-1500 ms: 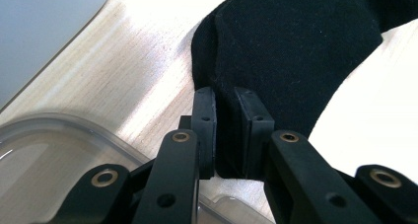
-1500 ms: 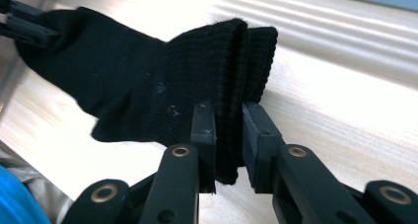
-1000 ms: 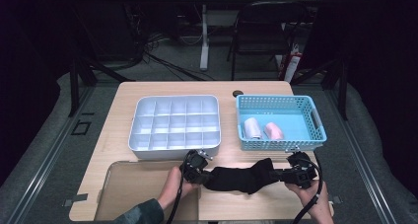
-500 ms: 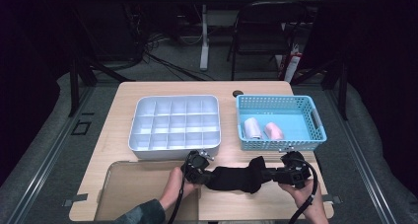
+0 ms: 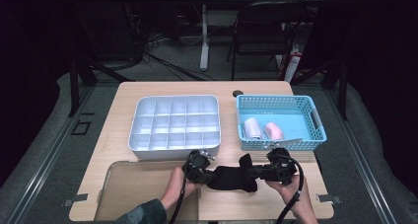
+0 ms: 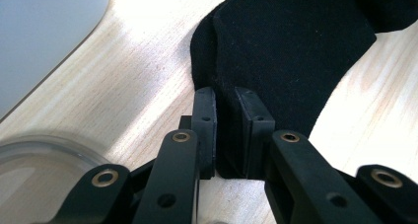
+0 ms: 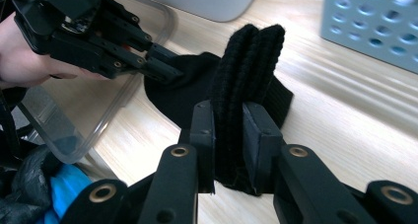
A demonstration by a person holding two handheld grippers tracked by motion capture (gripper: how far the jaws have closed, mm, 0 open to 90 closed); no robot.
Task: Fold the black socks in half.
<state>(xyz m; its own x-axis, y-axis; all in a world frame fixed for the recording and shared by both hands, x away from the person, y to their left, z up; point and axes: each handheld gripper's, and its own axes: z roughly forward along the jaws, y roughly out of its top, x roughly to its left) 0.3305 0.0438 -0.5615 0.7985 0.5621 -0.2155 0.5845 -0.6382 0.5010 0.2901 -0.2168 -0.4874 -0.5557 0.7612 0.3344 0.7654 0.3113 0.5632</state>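
The wooden surface [image 5: 118, 135] carries a white compartment tray [image 5: 175, 121] at its middle and a blue basket [image 5: 281, 120] to the right of it, with a white roll [image 5: 253, 128] and a pink roll [image 5: 273, 131] lying side by side in the basket. A clear plastic lid [image 5: 133, 187] lies flat at the near left edge. Just in front of the tray and basket, a black sock [image 5: 231, 177] lies stretched between the two grippers. The left gripper [image 5: 206, 172] has its jaws drawn nearly together, pinching the thin flat end of the sock down near the surface. The right gripper [image 5: 256, 170] has its jaws narrowed on the thicker ribbed cuff, which stands up doubled between them and lifted off the surface. The tray's near wall lies close behind the left gripper, and the basket's front wall close behind the right gripper.
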